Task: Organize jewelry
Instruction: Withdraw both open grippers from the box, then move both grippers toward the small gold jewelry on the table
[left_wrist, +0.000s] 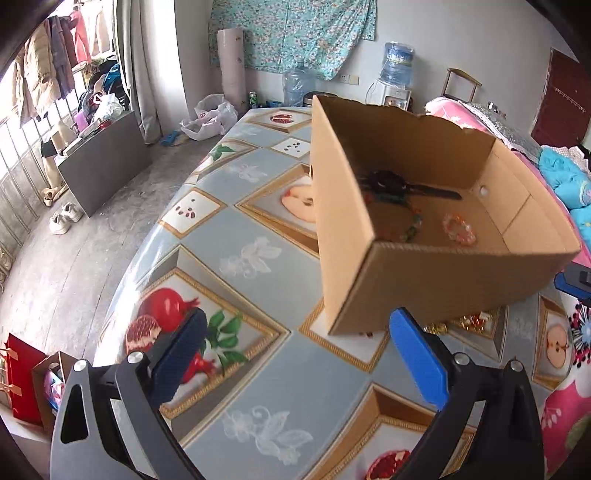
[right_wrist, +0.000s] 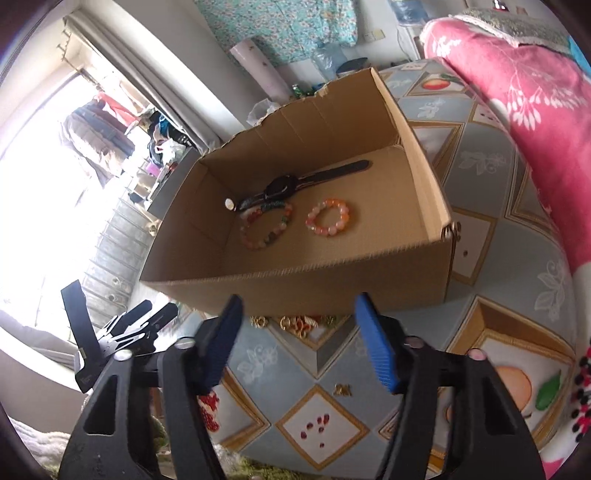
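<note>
Right wrist view shows you an open cardboard box (right_wrist: 295, 284) standing on the table (right_wrist: 498, 229), which has a cloth with fruit pictures. Inside the box lie three pieces. A black watch (right_wrist: 284, 186) lies toward the far side with its strap stretched out. Just beside it, nearer to you, is a bracelet (right_wrist: 265, 227) of mixed green, red and pale beads, and it touches the watch strap. To the right of it, apart from it, lies a second bracelet (right_wrist: 328, 218) of orange and white beads.

More jewelry is outside the box. A gold chain (right_wrist: 295, 323) with red parts lies on the cloth directly against the near wall of the box. A small gold piece (right_wrist: 341, 389) lies alone on the cloth, closer to you.

The chain lies beyond the tips of your right gripper (right_wrist: 299, 314), about in line with the gap between the two blue fingers. The jaws stand wide apart and they hold nothing and touch nothing.

In the left wrist view, your left gripper (left_wrist: 295, 325) is also wide apart and empty. The box (left_wrist: 424, 277) stands ahead and to the right of it. The chain (left_wrist: 461, 323) shows only partly under the box edge, just beyond the right finger.
</note>
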